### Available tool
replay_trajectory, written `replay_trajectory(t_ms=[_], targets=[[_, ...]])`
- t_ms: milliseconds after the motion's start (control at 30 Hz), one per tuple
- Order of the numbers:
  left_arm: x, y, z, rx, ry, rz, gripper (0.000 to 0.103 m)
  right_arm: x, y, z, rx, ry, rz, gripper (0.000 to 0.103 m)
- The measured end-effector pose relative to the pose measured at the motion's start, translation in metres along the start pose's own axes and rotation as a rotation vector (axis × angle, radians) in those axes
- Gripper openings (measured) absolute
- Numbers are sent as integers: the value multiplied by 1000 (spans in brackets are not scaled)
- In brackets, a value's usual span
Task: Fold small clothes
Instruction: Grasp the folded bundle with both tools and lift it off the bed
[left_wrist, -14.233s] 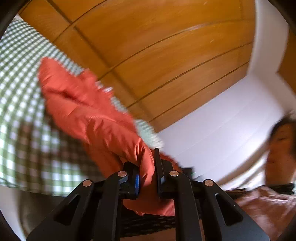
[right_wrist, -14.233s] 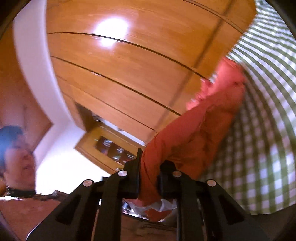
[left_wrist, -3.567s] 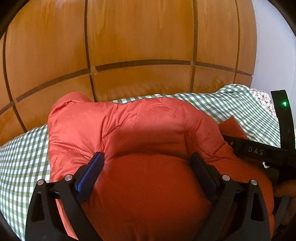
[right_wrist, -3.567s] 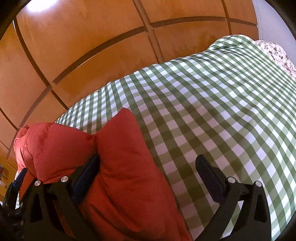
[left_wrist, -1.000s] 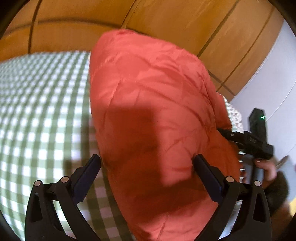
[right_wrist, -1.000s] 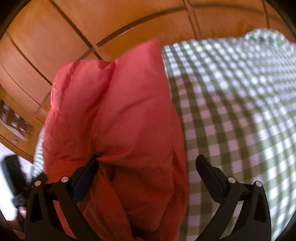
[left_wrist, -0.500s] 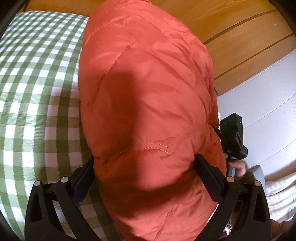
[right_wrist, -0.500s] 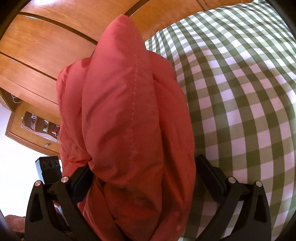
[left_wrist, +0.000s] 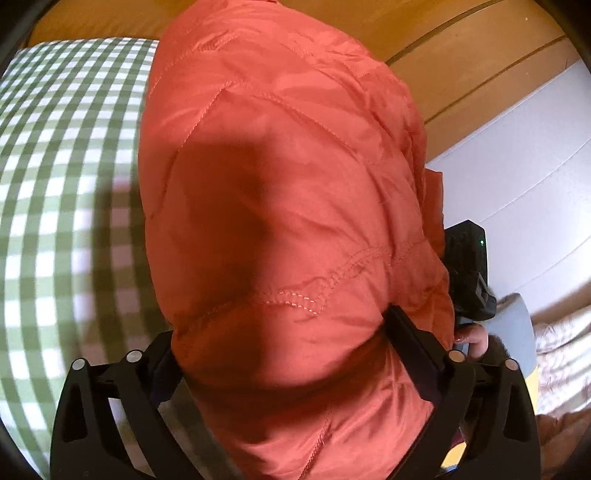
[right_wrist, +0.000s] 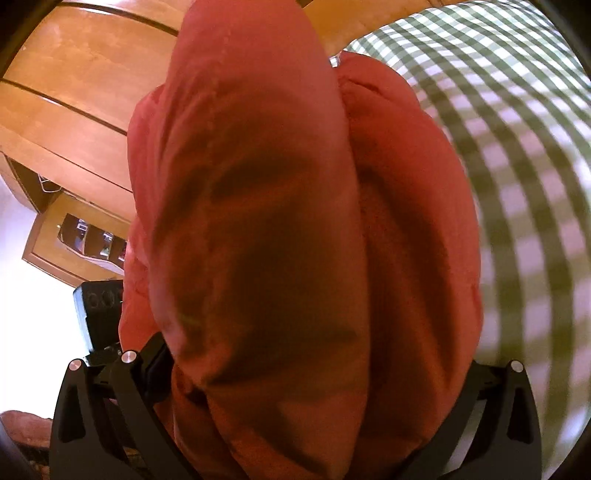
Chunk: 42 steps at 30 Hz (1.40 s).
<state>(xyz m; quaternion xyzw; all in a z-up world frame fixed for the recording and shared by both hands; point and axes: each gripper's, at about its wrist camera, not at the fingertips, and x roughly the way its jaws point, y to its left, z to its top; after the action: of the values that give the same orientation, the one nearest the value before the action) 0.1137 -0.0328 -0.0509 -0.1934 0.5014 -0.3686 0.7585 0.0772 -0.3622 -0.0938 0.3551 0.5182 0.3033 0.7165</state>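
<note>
Orange quilted jacket (left_wrist: 288, 206), bundled thick

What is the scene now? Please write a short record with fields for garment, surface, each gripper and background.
garment: padded orange jacket, bunched into a thick bundle
surface: green-and-white checked cloth, under the jacket
left gripper: fingers wide apart, bundle between them
right gripper: fingers wide apart, bundle between them; right finger hidden
background: wooden panels

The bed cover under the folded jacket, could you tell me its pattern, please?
Green-and-white gingham check on the bed cover, clearest in the left wrist view.
</note>
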Motion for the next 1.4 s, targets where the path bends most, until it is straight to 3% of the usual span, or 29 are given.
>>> replay_trajectory(t_ms=[133, 267, 333, 567, 900, 1067, 1233, 1300, 1400], targets=[[2, 9, -10, -59, -48, -2, 100, 10, 6, -3, 33, -86, -54, 101], [-2, -24, -12, 70, -67, 89, 95, 11, 22, -14, 1, -115, -79, 98], [-11, -31, -14, 98, -79, 98, 87, 13, 29, -21, -4, -127, -71, 96], [-54, -50, -36, 200, -152, 157, 80, -1, 48, -63, -23, -183, -27, 93], [-130, -39, -58, 216, -341, 301, 79, 60, 117, -37, -145, -193, 75, 91], [-147, -17, -34, 195, -410, 372, 79, 107, 150, -2, -226, -198, 77, 89], [-142, 5, -2, 206, -452, 443, 79, 138, 150, 24, -274, -240, 39, 87], [-124, 19, 15, 196, -430, 485, 79, 157, 141, 33, -252, -247, -36, 88], [-93, 47, 33, 121, -363, 544, 91, 172, 116, 36, -195, -257, -68, 96]])
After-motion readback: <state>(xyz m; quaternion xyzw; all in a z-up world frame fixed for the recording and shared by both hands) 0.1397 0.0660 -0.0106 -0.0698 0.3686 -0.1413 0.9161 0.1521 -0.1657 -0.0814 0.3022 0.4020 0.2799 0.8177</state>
